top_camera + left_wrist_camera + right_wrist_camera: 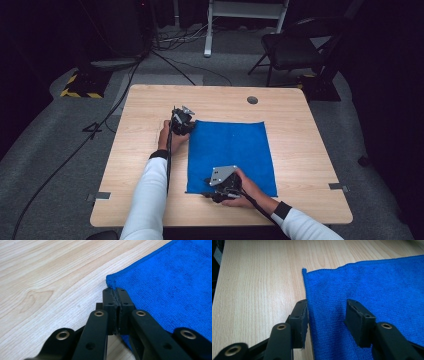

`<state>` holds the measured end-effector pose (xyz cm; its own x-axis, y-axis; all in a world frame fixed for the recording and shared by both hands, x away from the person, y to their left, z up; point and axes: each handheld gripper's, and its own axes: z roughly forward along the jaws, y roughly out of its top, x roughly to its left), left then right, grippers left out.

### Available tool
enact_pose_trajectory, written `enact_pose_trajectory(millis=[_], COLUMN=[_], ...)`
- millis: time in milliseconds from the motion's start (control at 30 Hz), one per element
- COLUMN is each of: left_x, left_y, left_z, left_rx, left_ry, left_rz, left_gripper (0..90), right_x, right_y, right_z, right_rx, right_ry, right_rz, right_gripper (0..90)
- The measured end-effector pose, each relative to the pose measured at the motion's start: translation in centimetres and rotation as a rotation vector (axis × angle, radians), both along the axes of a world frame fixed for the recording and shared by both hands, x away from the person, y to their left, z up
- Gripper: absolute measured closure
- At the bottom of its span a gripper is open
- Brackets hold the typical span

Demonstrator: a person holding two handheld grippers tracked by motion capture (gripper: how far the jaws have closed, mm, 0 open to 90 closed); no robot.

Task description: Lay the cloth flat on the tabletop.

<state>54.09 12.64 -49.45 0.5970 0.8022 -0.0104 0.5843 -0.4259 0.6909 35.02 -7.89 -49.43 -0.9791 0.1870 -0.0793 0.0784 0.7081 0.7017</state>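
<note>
A blue cloth (pixel 230 150) lies flat on the wooden table (pixel 145 125). My left gripper (pixel 181 122) is at the cloth's far left corner. In the left gripper view its jaws (pixel 116 292) are pressed together right at the corner of the cloth (pixel 175 285), which looks pinched at the tips. My right gripper (pixel 212 192) is at the cloth's near left corner. In the right gripper view it (pixel 327 312) stands open over the cloth (pixel 367 282): one jaw sits at the cloth's edge and the other over the fabric.
A round cable hole (pixel 252 100) is near the table's far edge. Metal brackets (pixel 337 186) sit at the side edges. A dark chair (pixel 295 47), a white frame leg (pixel 209 30) and floor cables (pixel 125 95) lie beyond the table.
</note>
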Motion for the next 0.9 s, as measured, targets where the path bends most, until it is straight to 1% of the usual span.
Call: enact_pose_trajectory(millis=[133,167,200,267,333,367,467,500,533,600,700,767,800,833,900], left_x=[-0.1,-0.1,-0.2,-0.3,-0.3,-0.4,-0.5,-0.5,-0.5,-0.6,-0.6,-0.7,-0.7,-0.7,-0.7], left_y=[0.2,0.3,0.3,0.4,0.4,0.4,0.3,0.3,0.3,0.2,0.4,0.5,0.5,0.5,0.6], left_z=[0.2,0.2,0.3,0.4,0.4,0.4,0.4,0.4,0.5,0.5,0.7,0.8,0.8,0.8,0.8], left_rx=[0.007,0.001,0.009,-0.003,-0.004,0.004,0.011,0.011,0.013,0.024,0.028,0.039,0.039,0.024,0.028], left_ry=[-0.003,-0.005,-0.004,-0.004,-0.007,-0.007,-0.004,-0.004,-0.006,-0.008,-0.006,-0.009,-0.009,-0.012,-0.01], left_rz=[0.009,0.012,0.008,0.015,0.014,0.015,0.011,0.011,0.012,0.008,0.002,0.003,0.003,0.01,0.009], left_gripper=[88.0,88.0,88.0,88.0,88.2,88.2,88.2,88.2,88.2,88.2,88.3,88.4,88.4,88.5,88.5], right_x=[-0.1,-0.2,-0.2,-0.4,-0.6,-0.6,-0.6,-0.6,-0.6,-0.5,-0.4,-0.2,-0.1,0.0,0.1], right_y=[0.3,0.7,1.0,1.6,2.2,2.5,3.3,3.3,3.6,4.2,4.7,4.9,4.9,5.0,5.1], right_z=[0.0,0.1,0.2,0.3,0.3,0.3,0.1,0.1,0.0,0.0,0.1,0.1,0.1,0.0,0.1], right_rx=[0.005,0.017,0.019,0.021,0.018,0.016,0.01,0.01,0.003,-0.002,-0.012,-0.013,-0.012,-0.012,-0.023], right_ry=[-0.001,-0.001,-0.001,-0.003,-0.007,-0.009,-0.013,-0.013,-0.02,-0.022,-0.032,-0.029,-0.03,-0.027,-0.039], right_rz=[0.004,0.013,0.021,0.037,0.044,0.05,0.049,0.049,0.054,0.042,0.017,0.002,-0.007,-0.019,-0.028], right_gripper=[52.3,51.7,51.4,51.0,50.9,50.7,51.2,51.2,51.3,52.1,58.1,66.3,70.1,75.0,81.7])
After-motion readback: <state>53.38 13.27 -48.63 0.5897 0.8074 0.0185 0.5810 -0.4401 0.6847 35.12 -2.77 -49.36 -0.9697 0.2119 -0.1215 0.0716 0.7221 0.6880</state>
